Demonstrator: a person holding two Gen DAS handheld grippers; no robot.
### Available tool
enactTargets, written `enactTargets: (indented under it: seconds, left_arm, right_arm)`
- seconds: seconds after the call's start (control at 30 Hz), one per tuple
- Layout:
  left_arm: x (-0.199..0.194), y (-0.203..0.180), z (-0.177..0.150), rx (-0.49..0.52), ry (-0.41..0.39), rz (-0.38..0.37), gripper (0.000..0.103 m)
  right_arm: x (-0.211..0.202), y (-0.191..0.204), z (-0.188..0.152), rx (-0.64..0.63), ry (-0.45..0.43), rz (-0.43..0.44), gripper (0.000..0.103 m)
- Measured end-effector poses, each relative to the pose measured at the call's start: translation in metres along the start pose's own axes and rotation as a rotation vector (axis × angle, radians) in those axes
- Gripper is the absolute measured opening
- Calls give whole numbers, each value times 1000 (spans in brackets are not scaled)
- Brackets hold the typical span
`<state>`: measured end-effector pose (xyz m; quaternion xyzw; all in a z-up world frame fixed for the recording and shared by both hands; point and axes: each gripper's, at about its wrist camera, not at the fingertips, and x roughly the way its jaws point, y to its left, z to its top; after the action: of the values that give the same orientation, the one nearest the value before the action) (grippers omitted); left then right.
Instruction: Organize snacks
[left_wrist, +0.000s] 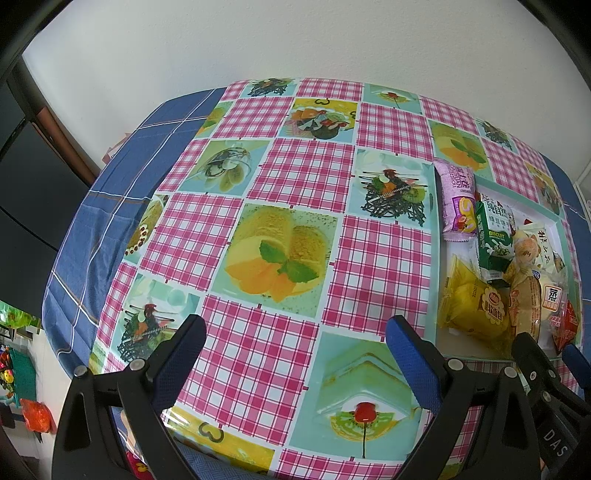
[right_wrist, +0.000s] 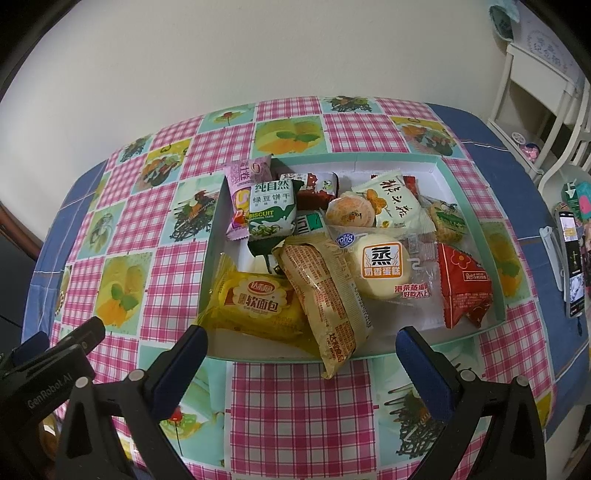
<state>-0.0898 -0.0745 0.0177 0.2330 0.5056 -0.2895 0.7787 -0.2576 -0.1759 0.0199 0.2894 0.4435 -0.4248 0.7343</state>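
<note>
Hovering over bare checked tablecloth (left_wrist: 280, 229), the left gripper (left_wrist: 295, 343) is spread wide and holds nothing. To its right, the shallow tray (right_wrist: 476, 221) holds all the snacks in a loose heap, and the right gripper (right_wrist: 301, 352) hangs released just above its near edge. A tan bread packet (right_wrist: 325, 295) sticks out over that near rim; a careless nudge could likely tip it onto the table. The wrappers are glossy, crinkly plastic, so they may slip from the pads. The yellow bread pack (right_wrist: 255, 302) looks soft and pillowy, the red packet (right_wrist: 465, 288) flat and pointed.
</note>
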Motion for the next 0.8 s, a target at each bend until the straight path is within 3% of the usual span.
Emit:
enactTargets:
  seconds: [0.8]
  left_arm:
    - [1,0,-1,-19,6,10,98]
  right_arm:
    - [3,-1,-1,-6,16,-13,103]
